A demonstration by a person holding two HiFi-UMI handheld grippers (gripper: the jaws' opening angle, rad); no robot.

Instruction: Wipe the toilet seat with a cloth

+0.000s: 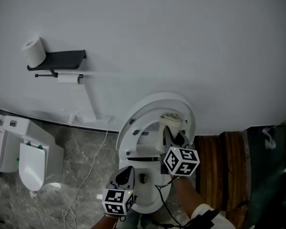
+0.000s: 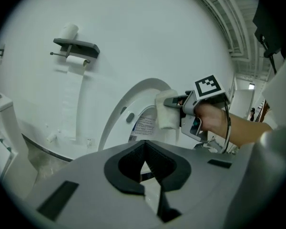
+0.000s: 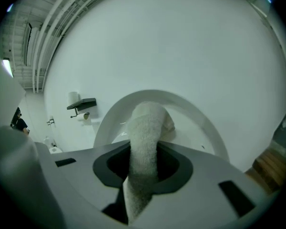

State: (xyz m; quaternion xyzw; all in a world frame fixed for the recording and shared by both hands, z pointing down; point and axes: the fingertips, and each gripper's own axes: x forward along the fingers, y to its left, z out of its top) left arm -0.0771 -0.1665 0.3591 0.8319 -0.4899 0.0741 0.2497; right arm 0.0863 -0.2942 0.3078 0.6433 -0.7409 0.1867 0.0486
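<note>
My right claw (image 3: 143, 175) reaches over the toilet (image 1: 148, 202) to its raised seat (image 3: 200, 123), clamped on the cloth (image 3: 147, 128). My left claw (image 2: 150, 168) hangs closed, empty. The cloth looks soft, light and floppy, so I'd grip its bunched middle.

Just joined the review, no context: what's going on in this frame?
A person with a gripper in each hand is working at a toilet whose seat is raised against the wall. The right gripper is shut on a white cloth and holds its free end up at the underside of the raised seat, apparently touching it. The left gripper is shut and empty, hovering lower down by the front of the toilet.
</note>
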